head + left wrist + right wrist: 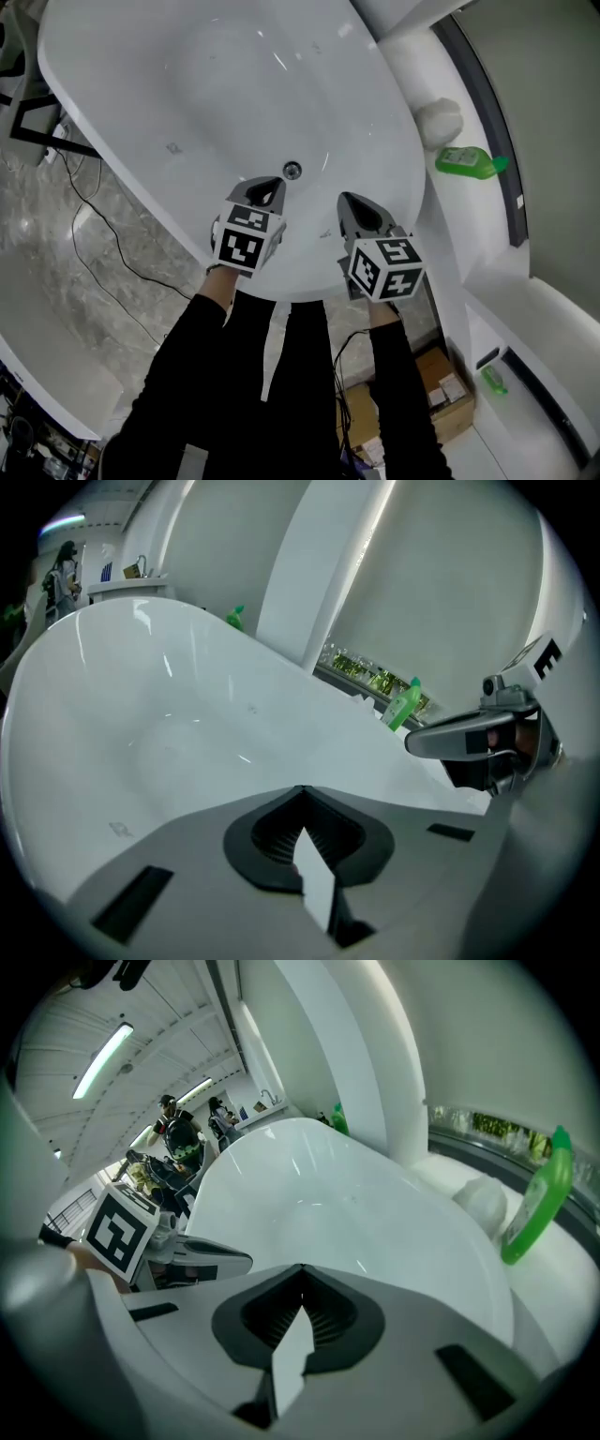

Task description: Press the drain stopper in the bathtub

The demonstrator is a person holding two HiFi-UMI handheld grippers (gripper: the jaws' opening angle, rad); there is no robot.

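Black sleeves fill the bottom of the head view, each arm reaching forward with a tool over the near end of the tub.

Largest thing in sight is the white bathtub, which runs away from the person, its bowl bare and dry-looking. On the ledge beside its right rim lies a green bottle.

Next come the two tools. The left gripper hangs over the near slope of the tub, pointing down toward the drain. Its own view shows the jaw tips pressed together with nothing between them, only white tub wall beyond. The right gripper sits just beside it, a little nearer the rim, and its jaws are likewise closed on nothing.

Smallest is the drain stopper, a small round metal cap on the tub floor, just beyond the tip of the left gripper and apart from it. Neither gripper view shows it.

By my reading the press has not been made: no tool touches the stopper. Whether the cap sits raised or down is too small to tell. What remains is to lower a closed tip onto it and push.
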